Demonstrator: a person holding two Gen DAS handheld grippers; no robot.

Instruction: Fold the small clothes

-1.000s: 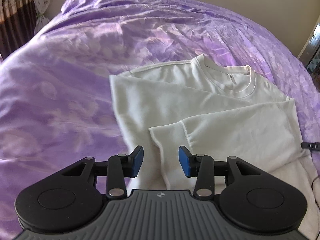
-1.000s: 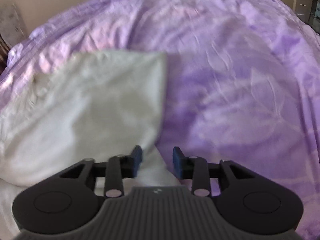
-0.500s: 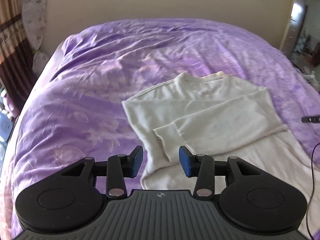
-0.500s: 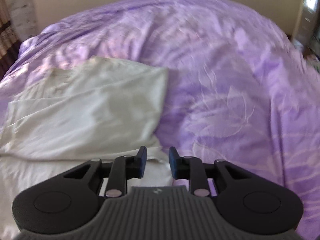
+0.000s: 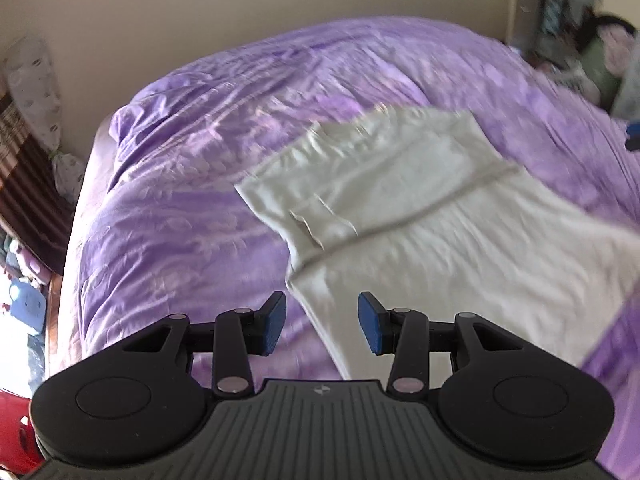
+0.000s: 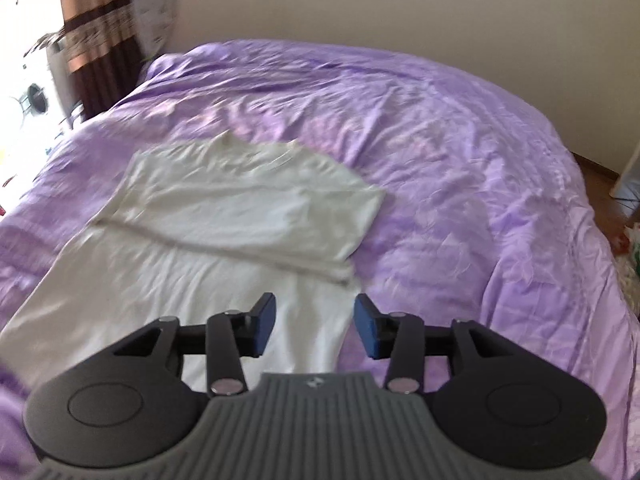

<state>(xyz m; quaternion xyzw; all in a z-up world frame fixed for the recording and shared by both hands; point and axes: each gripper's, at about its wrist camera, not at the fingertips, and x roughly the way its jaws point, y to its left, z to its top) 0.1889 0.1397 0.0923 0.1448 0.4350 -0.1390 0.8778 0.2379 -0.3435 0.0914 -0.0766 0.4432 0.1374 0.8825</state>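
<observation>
Your white long-sleeved top point(image 5: 420, 208) lies flat on the purple bedspread point(image 5: 192, 208), both sleeves already folded across the chest so the upper half forms a neat rectangle, with the plain lower body spreading toward you. The knit looks soft and matte, faintly creased, with a ribbed cuff point(image 5: 308, 236) at the end of the top sleeve and a round ribbed neckline at the far edge point(image 6: 256, 150). The bedspread point(image 6: 460, 168) is a smooth, slightly glossy fabric with a pale leaf pattern and many fine wrinkles; it holds only the top.

Your left gripper point(image 5: 322, 322) hangs above the top's left edge with its jaws parted and nothing between the blue pads point(image 5: 274, 322); they touch no cloth. Your right gripper point(image 6: 315, 332) hangs above the top's right edge near the hem, its jaws opening, the pads point(image 6: 366, 332) clear of the fabric and empty.

A plain cream wall point(image 6: 360, 12) stands behind the bed. A brown striped curtain point(image 6: 96, 40) hangs at the left by a bright window. In the left view, the right-hand background is too blurred to name.
</observation>
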